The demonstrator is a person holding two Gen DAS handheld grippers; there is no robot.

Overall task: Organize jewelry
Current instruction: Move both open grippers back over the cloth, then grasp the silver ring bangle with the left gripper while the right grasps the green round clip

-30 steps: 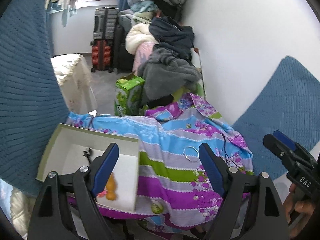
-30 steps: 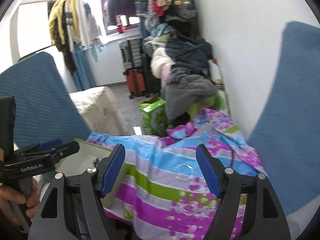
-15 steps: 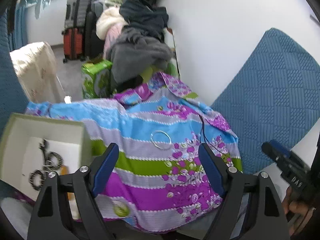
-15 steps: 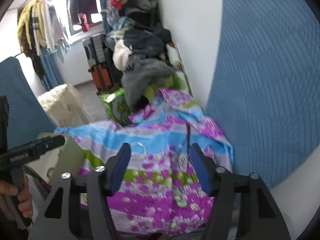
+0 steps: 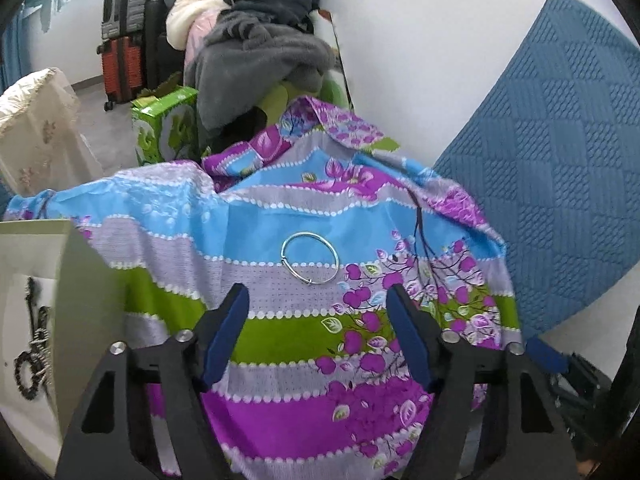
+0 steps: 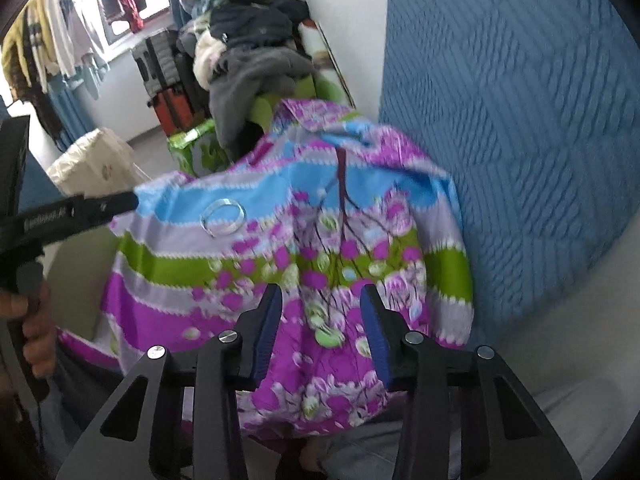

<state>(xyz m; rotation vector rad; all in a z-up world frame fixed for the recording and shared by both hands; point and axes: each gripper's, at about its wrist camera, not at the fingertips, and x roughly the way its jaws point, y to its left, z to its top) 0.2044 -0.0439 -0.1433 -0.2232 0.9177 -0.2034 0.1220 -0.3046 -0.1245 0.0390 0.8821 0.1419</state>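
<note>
Silver wire forms the bangle (image 5: 310, 258), which lies flat on a striped cloth (image 5: 280, 332) of blue, lilac, green and purple with a printed purple blossom branch. The cloth covers the table. In the left wrist view the bangle sits across the line between a blue band and a lilac band, just beyond the tips of the left tongs (image 5: 318, 314) and apart from them. The left tongs are closing; their blue pads stand well apart with only cloth showing between them.

At the left edge of that view is an open pale box (image 5: 76, 280), with dark beaded jewelry (image 5: 34, 344) lying on its white floor.

The right wrist view is blurred. There the bangle (image 6: 223, 217) lies to the far left of the right tongs (image 6: 321, 312), well apart from them. The right tongs are closing too, narrower than the left, with nothing gripped. They hang over the blossom print near the cloth's right side. A hand (image 6: 34, 332) on the left tongs' handle shows at the left edge. A blue quilted cushion (image 6: 500, 120) rises on the right against the white wall.
</note>
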